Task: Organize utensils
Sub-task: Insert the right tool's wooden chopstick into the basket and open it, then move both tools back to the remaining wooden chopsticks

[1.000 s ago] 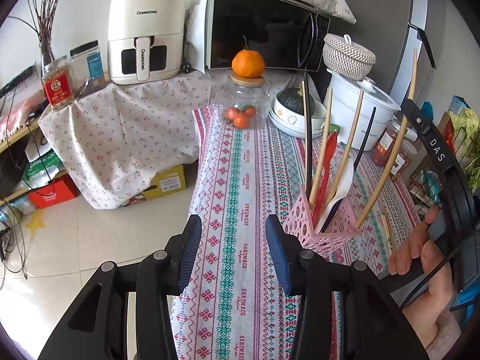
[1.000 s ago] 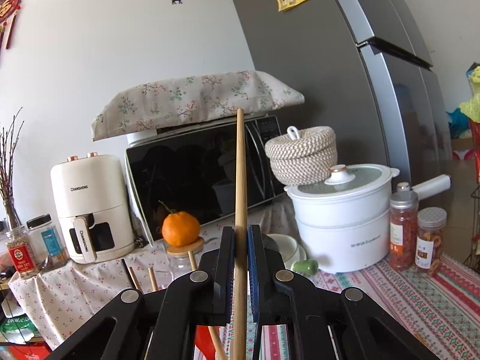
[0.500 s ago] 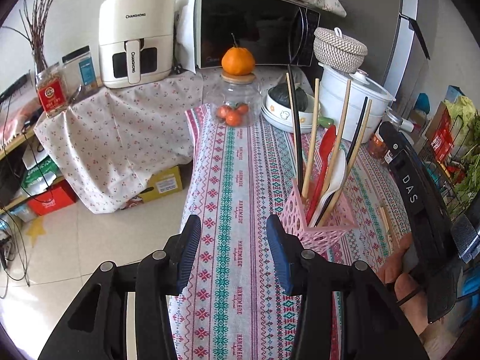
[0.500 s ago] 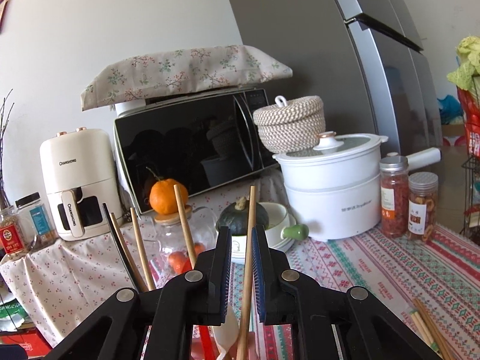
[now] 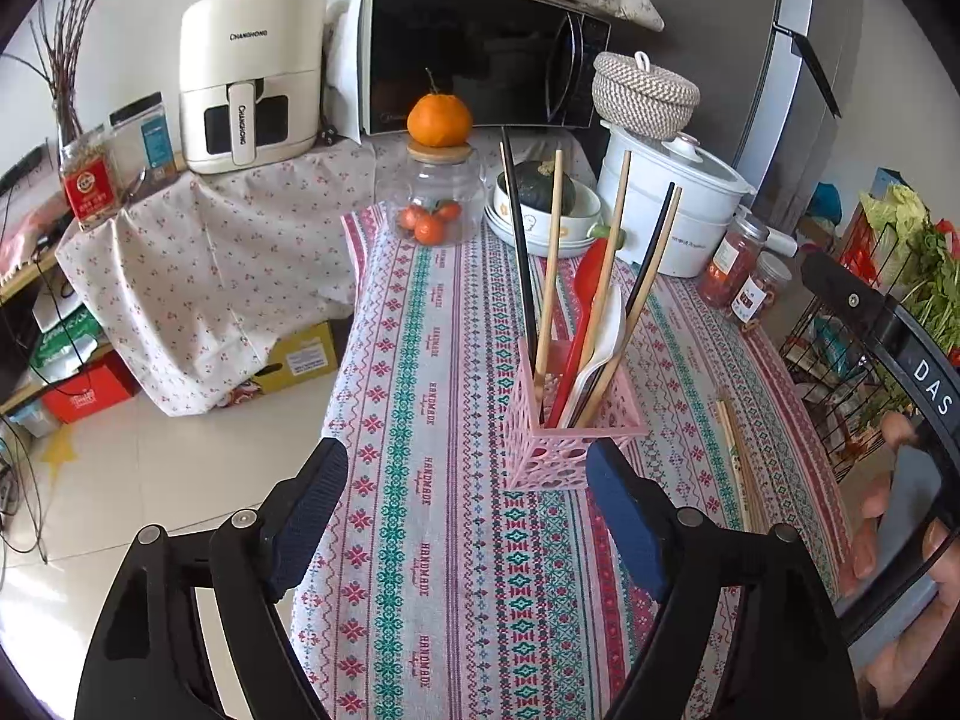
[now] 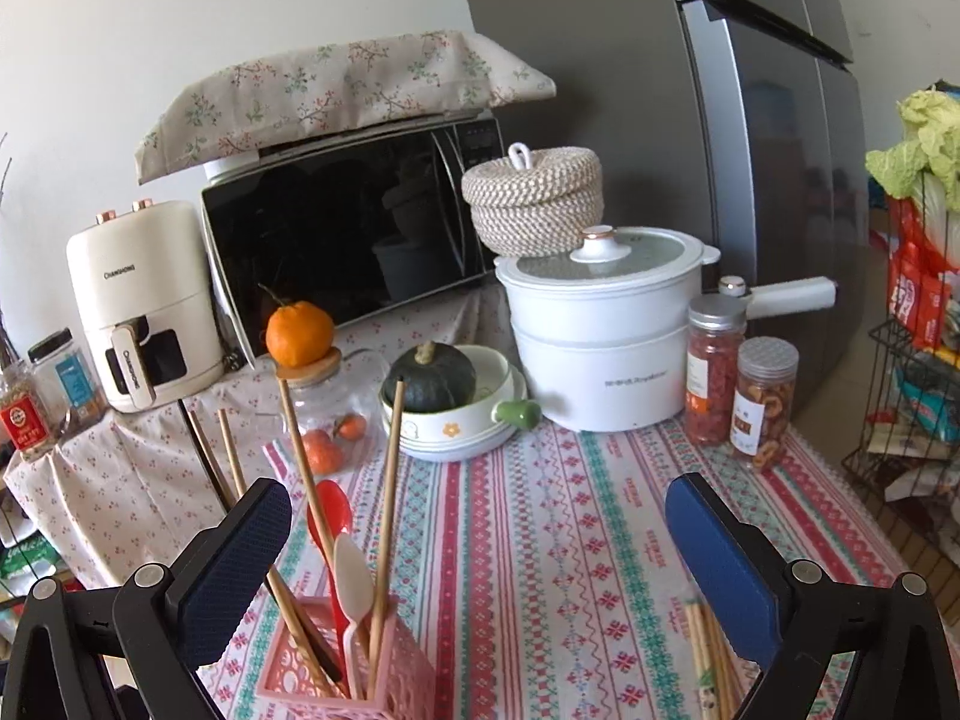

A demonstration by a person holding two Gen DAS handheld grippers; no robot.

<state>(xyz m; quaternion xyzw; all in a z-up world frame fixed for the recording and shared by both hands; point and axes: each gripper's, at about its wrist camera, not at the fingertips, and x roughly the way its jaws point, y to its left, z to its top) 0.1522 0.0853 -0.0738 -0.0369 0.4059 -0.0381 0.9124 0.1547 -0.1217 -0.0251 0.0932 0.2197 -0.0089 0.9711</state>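
Labels: air fryer (image 5: 249, 78) CHANGHONG | tablecloth (image 5: 432, 420) HANDMADE | left claw (image 5: 465, 483) opening, empty | right claw (image 6: 480, 546) opening, empty

Pink utensil basket (image 6: 384, 669) base cut off by near edge, loose chopsticks (image 6: 708, 660) likewise, holding hand (image 5: 900, 570) half out of view far right
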